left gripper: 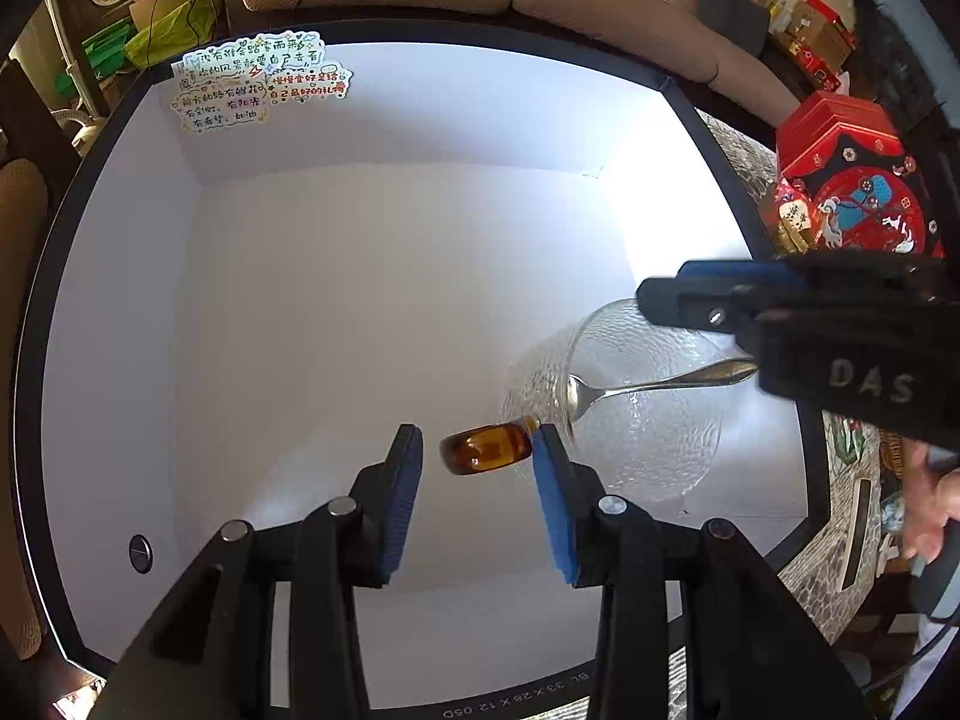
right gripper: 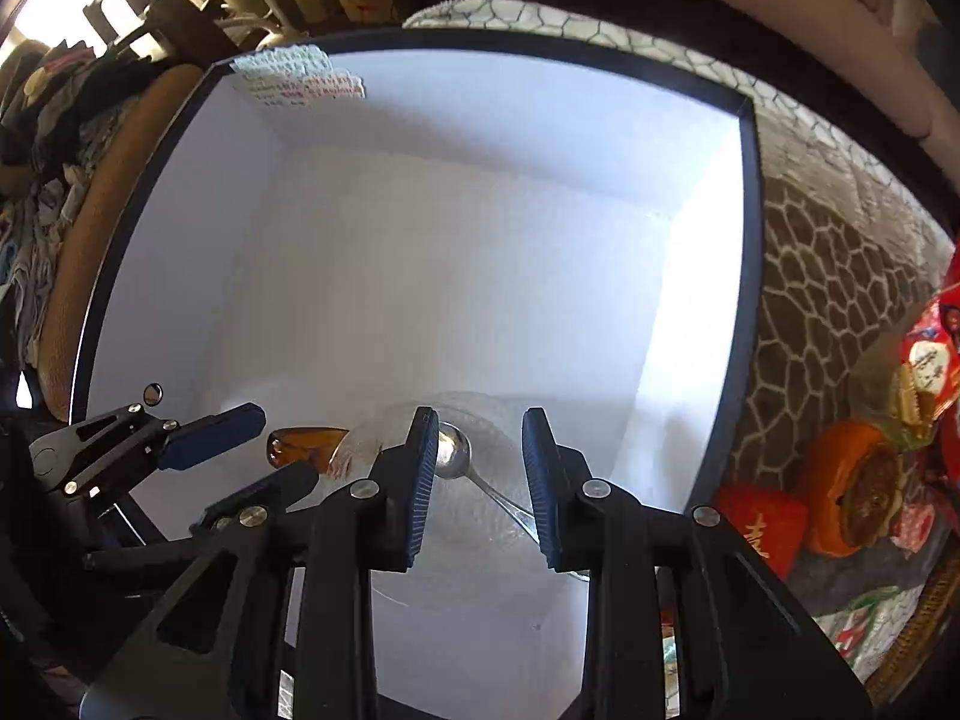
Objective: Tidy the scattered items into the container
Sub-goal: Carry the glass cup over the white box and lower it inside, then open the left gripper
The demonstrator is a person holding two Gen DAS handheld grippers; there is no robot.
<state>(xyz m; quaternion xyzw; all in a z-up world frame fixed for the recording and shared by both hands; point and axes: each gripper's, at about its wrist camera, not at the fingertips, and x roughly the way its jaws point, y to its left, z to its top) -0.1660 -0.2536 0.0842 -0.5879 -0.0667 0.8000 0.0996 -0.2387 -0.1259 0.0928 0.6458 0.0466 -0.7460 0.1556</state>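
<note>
L gripper: jaws spread, hanging over the white box; amber bottle lies on its side on the box floor betw. the pads, whether touching the R pad cannot be told. R gripper: jaws spread, over a clear textured glass bowl w/ a metal spoon in it, handle up toward the R pad. Bowl sits in the near R part of the box, just beside the bottle. Sticker notes on far L wall. Red tins on the patterned desk outside.
</note>
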